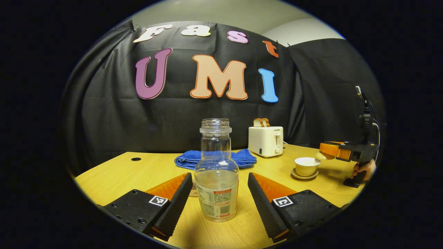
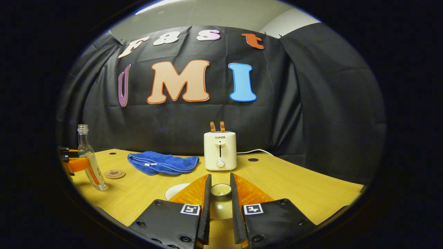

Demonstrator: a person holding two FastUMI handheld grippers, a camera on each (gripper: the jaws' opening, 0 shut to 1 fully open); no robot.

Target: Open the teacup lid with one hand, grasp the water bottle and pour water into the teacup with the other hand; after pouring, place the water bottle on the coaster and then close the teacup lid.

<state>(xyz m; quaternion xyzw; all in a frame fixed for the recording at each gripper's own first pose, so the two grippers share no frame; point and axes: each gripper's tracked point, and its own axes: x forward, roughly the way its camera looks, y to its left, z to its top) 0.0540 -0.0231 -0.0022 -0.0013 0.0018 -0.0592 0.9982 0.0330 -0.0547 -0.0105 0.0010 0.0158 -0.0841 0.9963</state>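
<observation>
A clear water bottle [image 1: 216, 180], uncapped and partly filled, stands upright on the wooden table [image 1: 138, 173]. My left gripper [image 1: 220, 176] is open, one finger on each side of the bottle with small gaps. A round coaster [image 1: 193, 192] peeks out behind the bottle's left side. The pale teacup [image 1: 306, 165] sits uncovered on its saucer at the right. My right gripper [image 2: 220, 175] is shut on the knob of the teacup lid [image 2: 220, 190], held just right of the cup. The cup's rim [image 2: 174, 190] shows beside its left finger.
A blue folded cloth [image 1: 242, 157] lies behind the bottle. A white toaster [image 1: 265, 140] with bread slices stands at the back, its cable trailing right. In the right gripper view the coaster [image 2: 115, 174] lies between the bottle [image 2: 89, 159] and the cloth.
</observation>
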